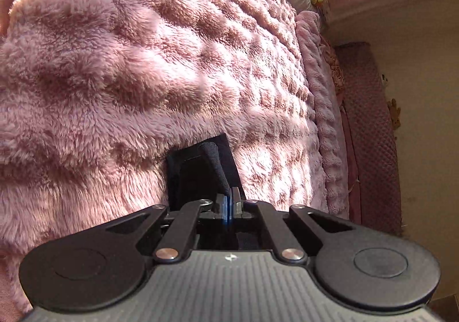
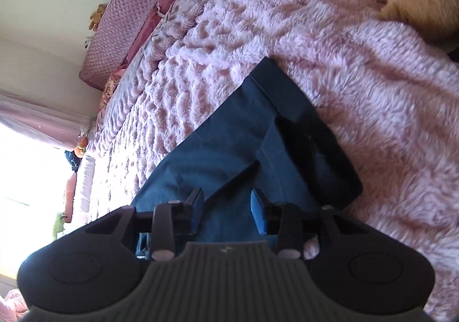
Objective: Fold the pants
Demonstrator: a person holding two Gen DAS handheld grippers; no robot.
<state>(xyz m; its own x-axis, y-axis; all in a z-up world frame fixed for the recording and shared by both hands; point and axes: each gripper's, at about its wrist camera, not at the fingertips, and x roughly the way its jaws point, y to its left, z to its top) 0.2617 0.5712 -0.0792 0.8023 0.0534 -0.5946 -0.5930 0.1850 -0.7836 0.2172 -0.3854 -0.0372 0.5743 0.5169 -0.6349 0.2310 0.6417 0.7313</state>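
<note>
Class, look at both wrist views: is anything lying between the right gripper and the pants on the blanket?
Nothing visible. The right gripper hangs open directly over the pants, which lie on the pink blanket with no other item between. The left gripper is shut on a dark fold of the pants.

pants on blanket, beneath right tool

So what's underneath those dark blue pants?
The dark blue pants lie on a fluffy pink blanket, which shows all around them. Whatever lies beneath the blanket is covered.
</note>
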